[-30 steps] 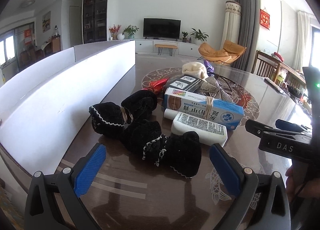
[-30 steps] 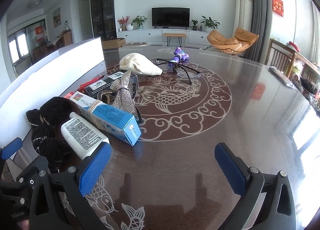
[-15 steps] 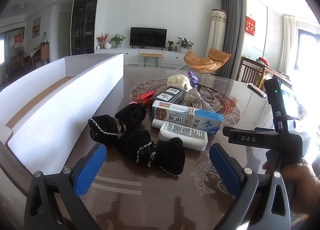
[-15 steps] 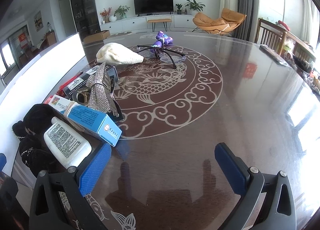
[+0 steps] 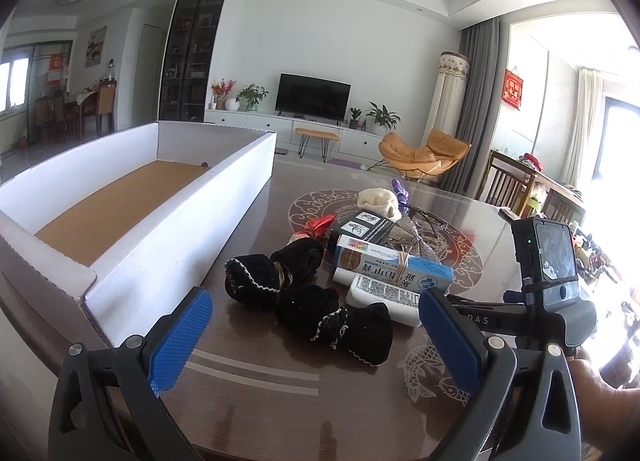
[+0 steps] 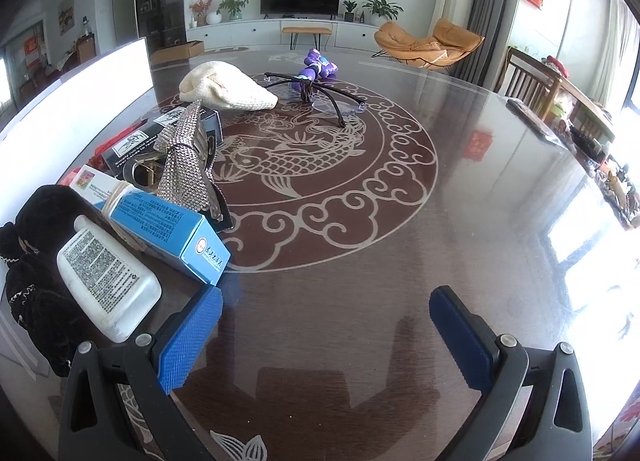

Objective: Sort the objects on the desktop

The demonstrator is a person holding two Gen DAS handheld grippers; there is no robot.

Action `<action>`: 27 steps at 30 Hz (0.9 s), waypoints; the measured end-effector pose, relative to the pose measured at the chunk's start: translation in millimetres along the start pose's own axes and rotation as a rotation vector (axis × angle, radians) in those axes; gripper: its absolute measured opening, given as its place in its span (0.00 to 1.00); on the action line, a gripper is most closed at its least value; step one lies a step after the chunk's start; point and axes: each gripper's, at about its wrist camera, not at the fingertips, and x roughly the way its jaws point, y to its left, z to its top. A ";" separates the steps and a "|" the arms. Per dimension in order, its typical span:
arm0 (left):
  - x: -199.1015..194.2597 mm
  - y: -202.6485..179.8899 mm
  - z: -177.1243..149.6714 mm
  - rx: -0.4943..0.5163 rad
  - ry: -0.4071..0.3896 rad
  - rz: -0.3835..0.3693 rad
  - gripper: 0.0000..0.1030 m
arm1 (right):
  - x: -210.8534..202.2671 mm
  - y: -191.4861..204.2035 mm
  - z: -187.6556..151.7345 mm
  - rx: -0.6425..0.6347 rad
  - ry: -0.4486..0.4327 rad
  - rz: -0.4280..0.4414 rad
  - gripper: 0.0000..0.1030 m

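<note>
This was a home living room: a flat-screen television (image 5: 313, 97) stood on a long white cabinet (image 5: 280, 129) at the far wall, with potted plants (image 5: 252, 95), an orange lounge chair (image 5: 424, 151) and grey curtains (image 5: 468, 101) to the right.

The left gripper (image 5: 316, 335) is held low and level, its two blue-padded fingers (image 5: 182, 339) spread wide apart with nothing between them. The right gripper (image 6: 326, 335) sits the same way — pads parted, empty — and its black body (image 5: 548, 301) shows at the right edge of the left wrist view, just beside the left gripper and a little ahead of it. A bare hand (image 5: 604, 401) grips the right gripper's handle from below — only part of it is visible.
</note>
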 end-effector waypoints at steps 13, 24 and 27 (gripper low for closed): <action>-0.5 -38.0 -3.3 0.006 0.110 0.009 1.00 | -4.3 -15.4 -0.3 0.060 -0.006 0.124 1.00; 20.9 -69.9 -12.3 0.038 0.203 0.031 1.00 | -22.7 5.9 -8.7 -0.076 -0.104 0.125 1.00; 23.1 -74.7 -19.1 0.096 0.210 0.063 1.00 | -26.4 8.6 -10.2 -0.100 -0.123 0.142 1.00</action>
